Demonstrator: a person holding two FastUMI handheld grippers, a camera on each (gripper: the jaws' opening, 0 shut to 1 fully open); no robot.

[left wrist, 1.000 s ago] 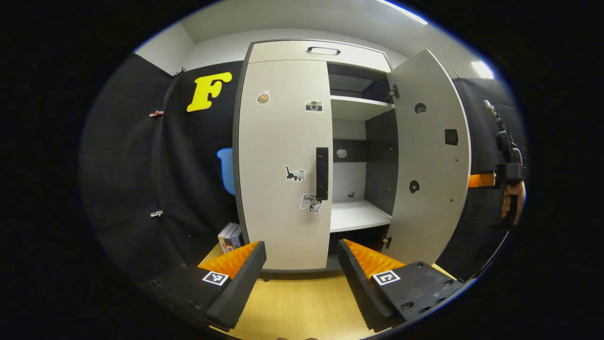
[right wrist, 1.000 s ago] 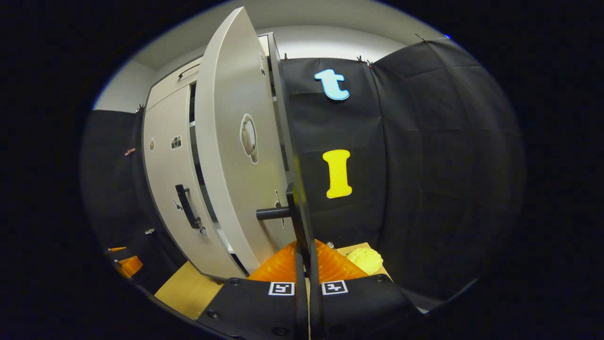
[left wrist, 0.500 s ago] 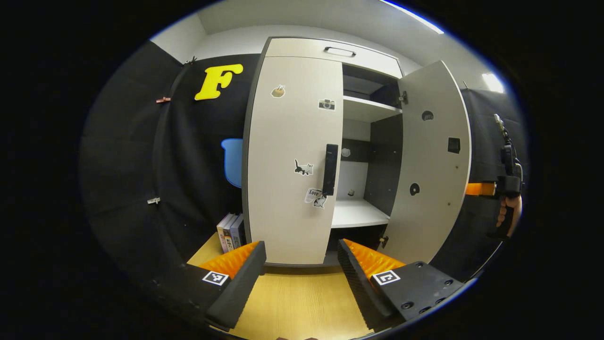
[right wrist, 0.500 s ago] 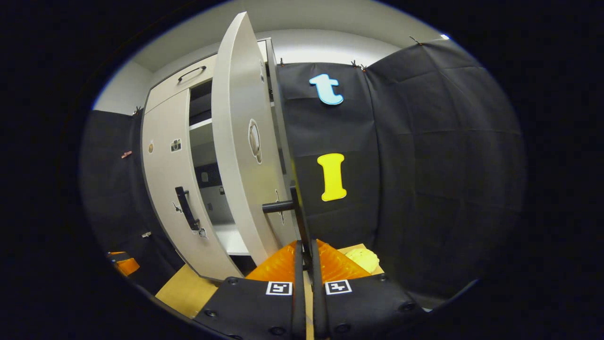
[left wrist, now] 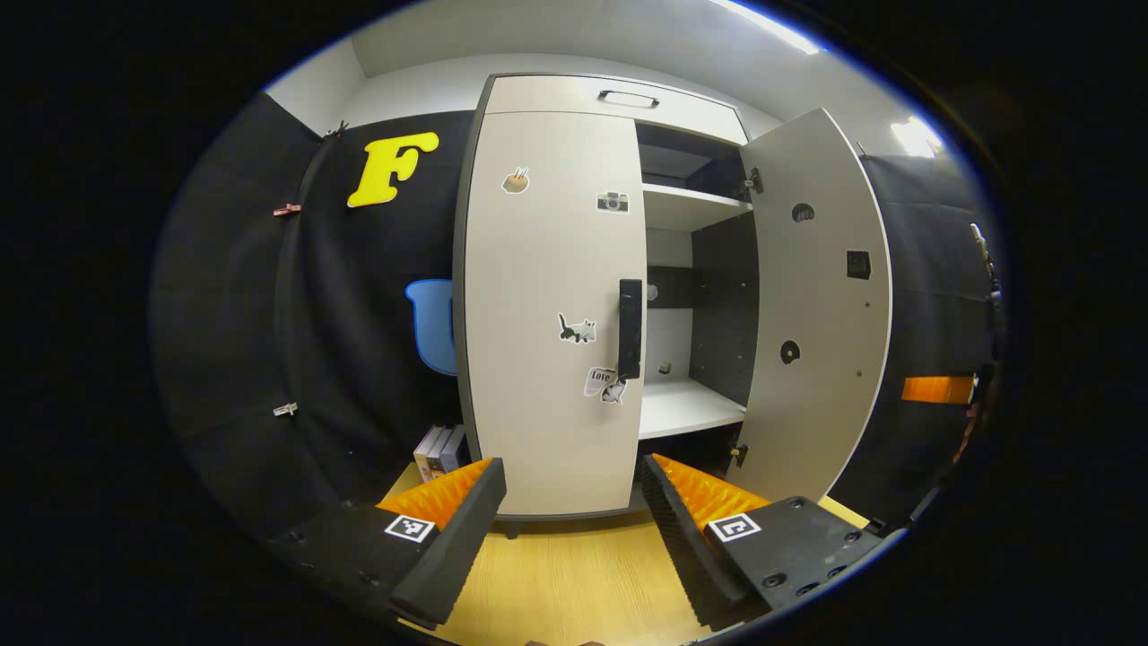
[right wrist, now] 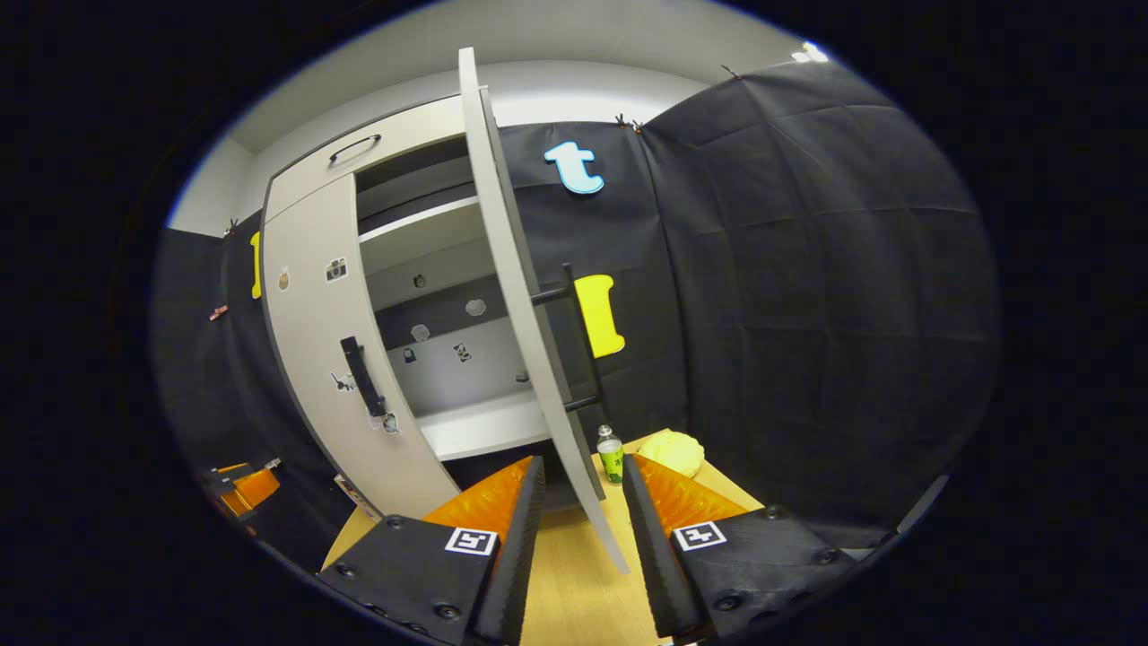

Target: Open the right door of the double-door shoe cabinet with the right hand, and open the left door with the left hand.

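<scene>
Left gripper view: our left hand-held gripper [left wrist: 572, 529] stood released, fingers spread wide, holding nothing, low over the wooden tabletop [left wrist: 574, 592]. The shoe cabinet [left wrist: 619, 296] rose straight ahead of it. We counted two doors. The left door [left wrist: 547, 314] was shut flat; the right door [left wrist: 812, 305] stood swung out wide, showing two white shelves inside. The left door's handle [left wrist: 630, 327], one dark bar with its long axis upright, sat on that door's inner edge, ahead of and above the gripper and a touch toward its right finger. We judged the left hand clearly the nearer to it, and the next reach as forward and up. Four stickers showed on the left door; a few books [left wrist: 439, 449] stood beside the cabinet's left foot.

Right gripper view: our right hand-held gripper [right wrist: 578, 520] was likewise released, its fingers parted and gripping nothing; the right door's lower edge hung between them, touching neither that we could tell. That door's handle [right wrist: 574, 336] sat above, let go. One bottle [right wrist: 611, 455] and one yellow lump [right wrist: 671, 451] sat on the tabletop beyond.
</scene>
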